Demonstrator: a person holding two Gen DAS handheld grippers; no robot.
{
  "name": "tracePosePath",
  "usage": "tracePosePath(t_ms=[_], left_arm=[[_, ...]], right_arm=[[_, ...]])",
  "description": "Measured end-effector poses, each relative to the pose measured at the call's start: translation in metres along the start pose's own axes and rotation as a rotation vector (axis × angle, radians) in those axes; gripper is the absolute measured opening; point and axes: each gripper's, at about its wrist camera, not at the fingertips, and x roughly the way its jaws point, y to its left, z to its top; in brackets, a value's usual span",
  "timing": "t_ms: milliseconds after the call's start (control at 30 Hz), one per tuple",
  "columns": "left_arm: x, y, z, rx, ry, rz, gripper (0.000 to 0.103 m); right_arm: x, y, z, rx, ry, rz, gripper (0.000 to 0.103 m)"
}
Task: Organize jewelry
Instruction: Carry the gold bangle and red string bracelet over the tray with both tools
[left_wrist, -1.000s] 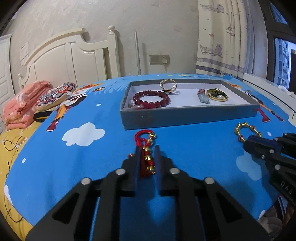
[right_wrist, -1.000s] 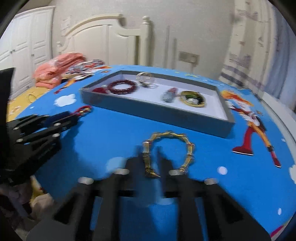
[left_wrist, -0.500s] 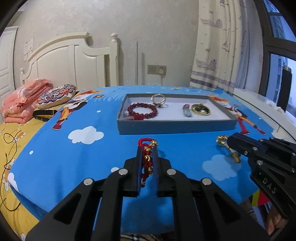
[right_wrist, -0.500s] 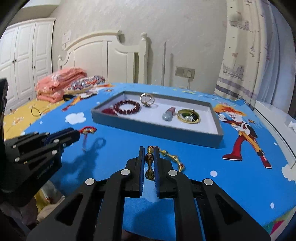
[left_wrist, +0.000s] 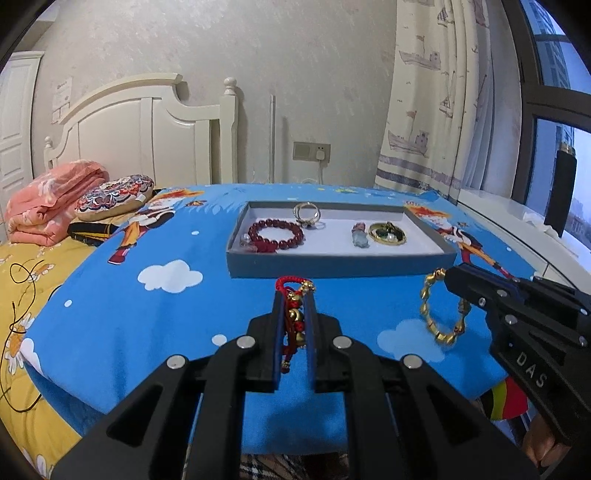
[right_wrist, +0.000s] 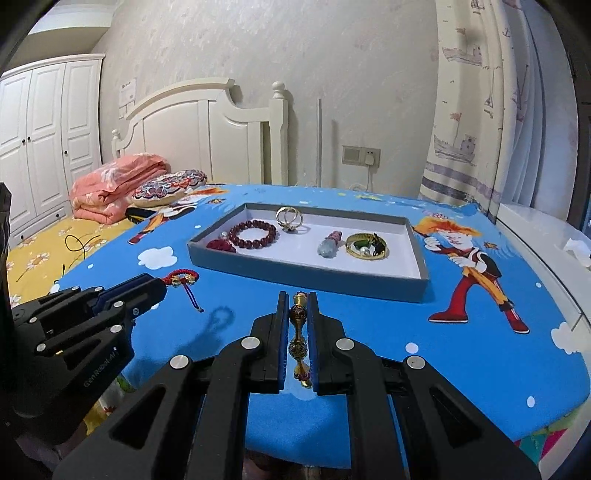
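My left gripper (left_wrist: 294, 295) is shut on a red cord bracelet with gold beads (left_wrist: 294, 314), lifted above the blue cloth; it also shows in the right wrist view (right_wrist: 181, 277). My right gripper (right_wrist: 298, 299) is shut on a gold link bracelet (right_wrist: 298, 332), which hangs from its tips in the left wrist view (left_wrist: 441, 310). A grey tray (left_wrist: 332, 266) stands ahead of both, holding a dark red bead bracelet (left_wrist: 276, 234), rings (left_wrist: 307, 214), a pale crystal pendant (left_wrist: 360, 236) and a gold-green brooch (left_wrist: 388, 233).
The blue cartoon tablecloth (left_wrist: 147, 314) covers the table. A bed with a pink blanket (left_wrist: 51, 199) and patterned cushion (left_wrist: 114, 195) lies to the left. A curtain (left_wrist: 424, 92) and window sill (left_wrist: 517, 229) are on the right.
Both grippers have lifted their bracelets off the cloth and drawn back and up from the tray. The gold bracelet now hangs in the air.
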Motion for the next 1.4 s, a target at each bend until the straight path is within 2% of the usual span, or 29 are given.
tracePosePath(t_ms=[300, 700, 1200, 1400], left_arm=[[0.001, -0.002, 0.02, 0.006, -0.028, -0.001, 0.01], [0.035, 0.002, 0.048, -0.016, -0.002, 0.025, 0.01], [0.073, -0.001, 0.087, 0.012, -0.008, 0.073, 0.01], [0.095, -0.001, 0.103, 0.018, 0.014, 0.085, 0.01]], right_arm=[[-0.001, 0.002, 0.015, -0.018, -0.037, -0.014, 0.009], [0.017, -0.011, 0.045, -0.016, -0.069, -0.05, 0.009], [0.05, -0.02, 0.074, -0.024, -0.059, -0.08, 0.009], [0.068, -0.026, 0.088, -0.024, -0.043, -0.093, 0.009]])
